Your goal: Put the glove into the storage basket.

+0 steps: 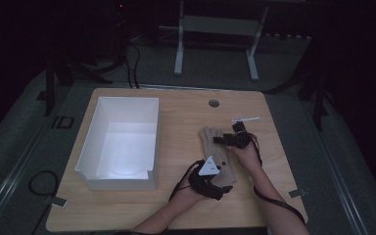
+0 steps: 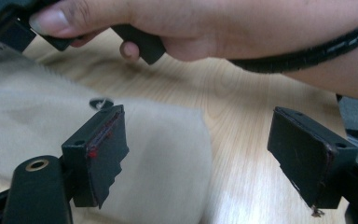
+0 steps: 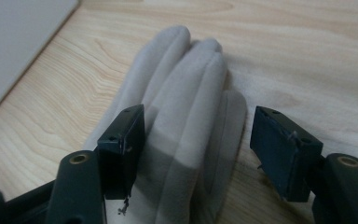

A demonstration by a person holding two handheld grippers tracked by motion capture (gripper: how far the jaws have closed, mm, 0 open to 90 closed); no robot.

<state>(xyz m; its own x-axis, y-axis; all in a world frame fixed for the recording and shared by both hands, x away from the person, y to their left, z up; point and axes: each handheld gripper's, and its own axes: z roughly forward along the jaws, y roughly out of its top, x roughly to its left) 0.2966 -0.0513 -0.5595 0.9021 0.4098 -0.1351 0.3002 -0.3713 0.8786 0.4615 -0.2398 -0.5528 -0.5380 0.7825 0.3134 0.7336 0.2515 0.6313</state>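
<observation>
A beige glove lies flat on the wooden table, right of centre. In the right gripper view its fingers point away from me, and my right gripper stands open astride them, with the pads clear of the cloth. In the high view the right gripper is over the glove's far half. My left gripper is at the glove's near end. It is open, and the glove's cuff lies between its jaws, under the left pad. The hand holding the right gripper is just beyond.
An open white box stands on the left half of the table. A thin white strip lies beyond the right gripper, and a round cable hole is near the far edge. A cable trails along the right forearm.
</observation>
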